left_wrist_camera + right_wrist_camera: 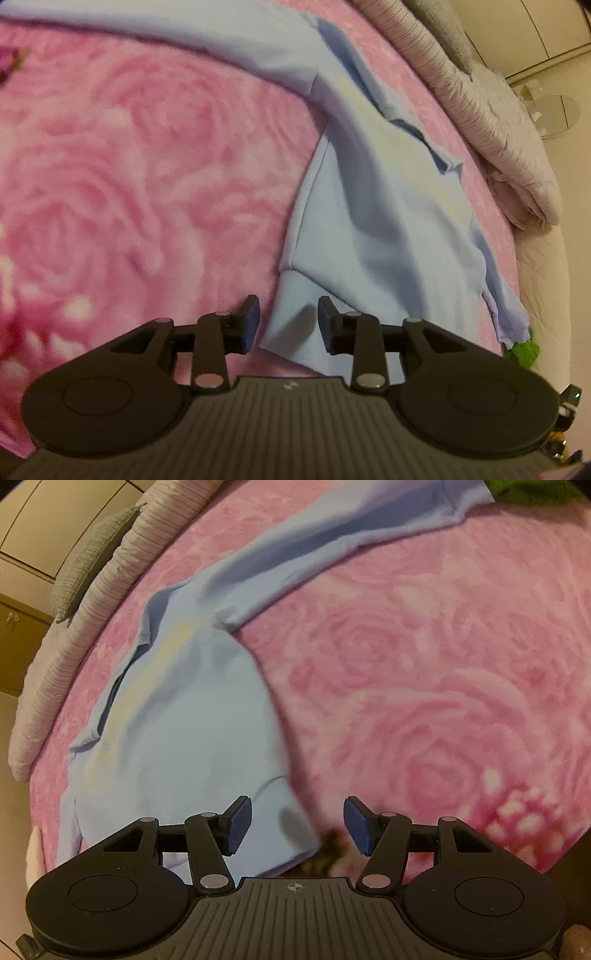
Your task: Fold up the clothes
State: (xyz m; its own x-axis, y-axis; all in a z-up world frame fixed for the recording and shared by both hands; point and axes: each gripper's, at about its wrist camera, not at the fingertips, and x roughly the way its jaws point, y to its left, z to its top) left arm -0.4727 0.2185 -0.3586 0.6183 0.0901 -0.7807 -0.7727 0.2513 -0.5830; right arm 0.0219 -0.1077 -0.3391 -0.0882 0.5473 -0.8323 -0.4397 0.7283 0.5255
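A light blue sweatshirt (380, 206) lies spread on a pink rose-pattern blanket (129, 177), one long sleeve stretched away. My left gripper (288, 325) is open, its jaws either side of the ribbed hem corner (295, 295), just above it. In the right wrist view the sweatshirt (184, 720) lies at the left, with its sleeve (332, 531) running to the upper right. My right gripper (297, 825) is open and empty, over the other hem corner (291, 834). Faint yellow print shows on the chest (147, 672).
A folded striped quilt (461, 103) and a grey pillow (92, 554) lie along the bed's far edge. A green garment (535, 491) lies past the sleeve end, also in the left wrist view (524, 350). The blanket (443, 683) covers the bed; floor lies beyond.
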